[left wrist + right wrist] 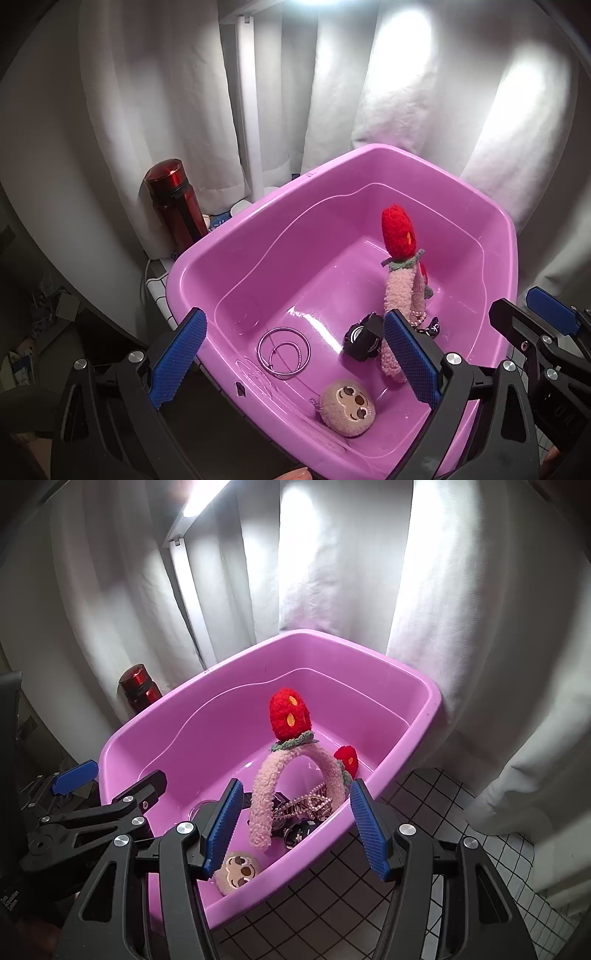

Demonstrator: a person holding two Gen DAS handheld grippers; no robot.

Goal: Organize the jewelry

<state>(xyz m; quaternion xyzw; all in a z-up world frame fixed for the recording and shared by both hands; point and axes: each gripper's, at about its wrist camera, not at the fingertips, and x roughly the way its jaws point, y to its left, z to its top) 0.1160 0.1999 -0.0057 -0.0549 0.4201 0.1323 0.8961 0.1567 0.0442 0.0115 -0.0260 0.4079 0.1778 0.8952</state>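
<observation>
**Both tools spread wide over the pink tub**

At the 9 o'clock side of the left wrist view a dark red bottle stands beside the pink tub, in front of a white curtain. The left tool hangs over the tub's near rim, its blue pads far apart and gripping nothing. Between them, on the tub floor, lie thin wire rings; at 6 o'clock sits a round plush face charm. Toward 3 o'clock a fuzzy pink headband stands arched (red strawberry pompoms on top), with a black clip at its foot.

In the right wrist view the right tool is likewise released, framing the headband and a beaded hair clip leaning on it. The tub sits on a white tiled bench.
</observation>
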